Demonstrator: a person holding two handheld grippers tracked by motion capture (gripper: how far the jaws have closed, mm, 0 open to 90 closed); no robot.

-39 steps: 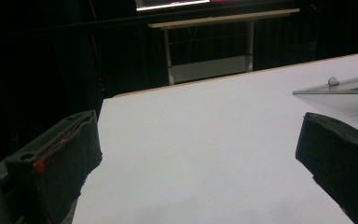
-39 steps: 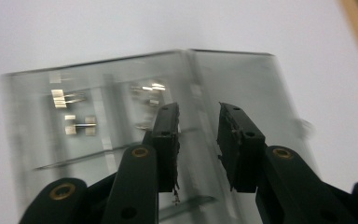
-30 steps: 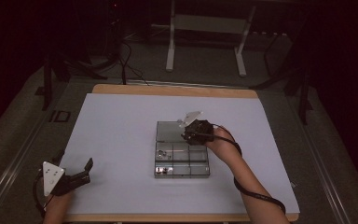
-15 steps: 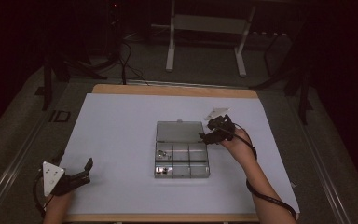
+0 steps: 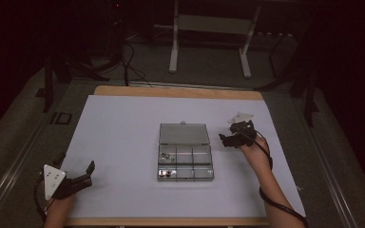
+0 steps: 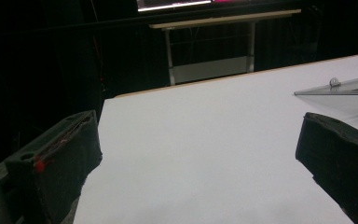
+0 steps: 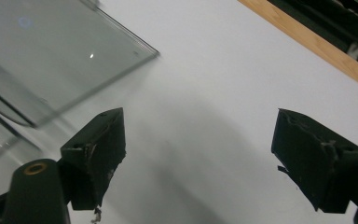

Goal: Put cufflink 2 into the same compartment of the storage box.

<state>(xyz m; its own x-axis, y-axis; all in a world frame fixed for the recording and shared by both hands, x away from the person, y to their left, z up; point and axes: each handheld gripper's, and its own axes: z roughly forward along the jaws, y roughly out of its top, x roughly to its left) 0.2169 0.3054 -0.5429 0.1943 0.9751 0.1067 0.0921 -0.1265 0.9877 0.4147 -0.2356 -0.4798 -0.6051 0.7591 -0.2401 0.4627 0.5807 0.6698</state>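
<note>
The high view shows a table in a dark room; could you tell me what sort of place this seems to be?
Probably a lab or recording workspace rather than a home. A white-topped table stands on a bare dark floor, cables trail across that floor, and another desk frame stands behind. A clear compartment box sits mid-table.

A white sheet [image 5: 123,142] covers most of the table [image 5: 180,90], whose wooden edge shows along the far side and the near side. Beyond the table a dark floor [image 5: 209,71] carries a light metal stand [image 5: 209,28] with two legs. Black cables [image 5: 128,66] trail across the floor at the far left. A dark post [image 5: 50,80] stands at the left, and another [image 5: 309,95] at the right.
</note>
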